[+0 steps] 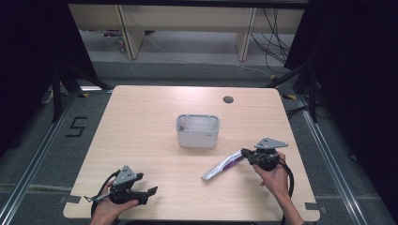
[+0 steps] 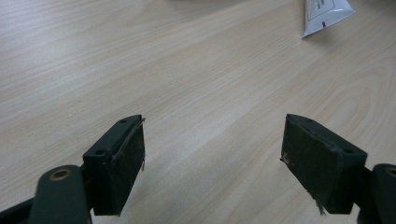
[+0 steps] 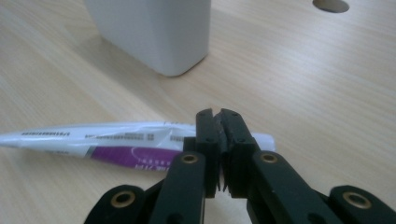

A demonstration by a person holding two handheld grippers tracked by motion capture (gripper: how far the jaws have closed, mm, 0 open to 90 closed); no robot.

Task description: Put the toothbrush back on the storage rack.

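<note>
A white and purple tube (image 1: 220, 166) lies flat on the wooden table (image 1: 141, 122), right of centre, with its flat crimped end toward the front. My right gripper (image 1: 244, 152) is at the tube's far end, jaws pressed together. In the right gripper view the shut gripper (image 3: 219, 116) stands in front of the tube (image 3: 93, 140), with nothing visible between its pads. My left gripper (image 1: 146, 185) rests at the front left, open. In the left gripper view the open gripper (image 2: 212, 158) has only bare wood between its jaws, and the tube's crimped end (image 2: 327, 14) lies far off.
A white rectangular container (image 1: 198, 136) stands open-topped at the table's middle, and its wall (image 3: 154, 37) rises just beyond the tube. A round cable hole (image 1: 228, 99) sits near the far edge. Floor rails and dark curtains flank the table.
</note>
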